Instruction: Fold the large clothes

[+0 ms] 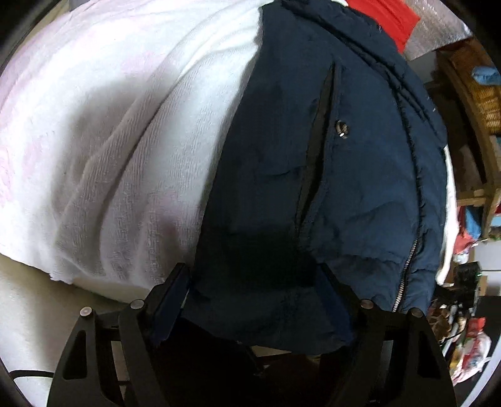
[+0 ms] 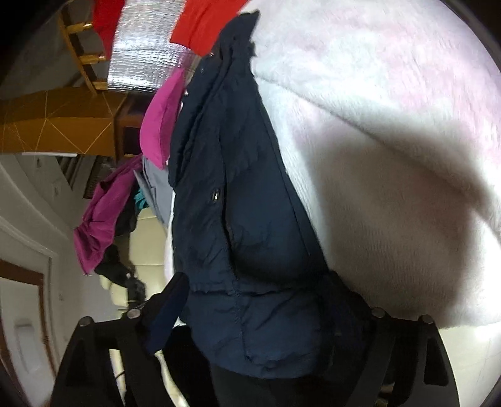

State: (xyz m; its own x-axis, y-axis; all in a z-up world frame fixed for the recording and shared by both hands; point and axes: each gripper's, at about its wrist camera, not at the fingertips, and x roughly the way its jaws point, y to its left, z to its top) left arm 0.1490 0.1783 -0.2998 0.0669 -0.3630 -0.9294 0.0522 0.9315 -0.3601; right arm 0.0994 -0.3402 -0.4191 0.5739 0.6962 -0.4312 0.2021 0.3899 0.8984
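Note:
A navy padded jacket [image 1: 313,156] lies lengthwise on a white fleecy blanket [image 1: 125,141], its zipper [image 1: 410,266] along the right edge and a snap button [image 1: 342,128] beside a pocket slit. My left gripper [image 1: 252,269] points steeply down over the near hem, jaws wide, with the hem between the fingers and no clear pinch. In the right wrist view the jacket [image 2: 244,219] runs away from the camera beside the blanket [image 2: 391,156]. My right gripper [image 2: 256,278] stands wide too, its fingers on either side of the bulging hem.
A red cloth [image 2: 203,25] and a silver foil sheet [image 2: 141,62] lie past the jacket's far end. Magenta garments [image 2: 103,213] hang at the left. A wooden shelf with a basket [image 1: 482,100] and floor clutter [image 1: 469,344] stand to the right. Cream bedding [image 1: 25,297] shows below the blanket.

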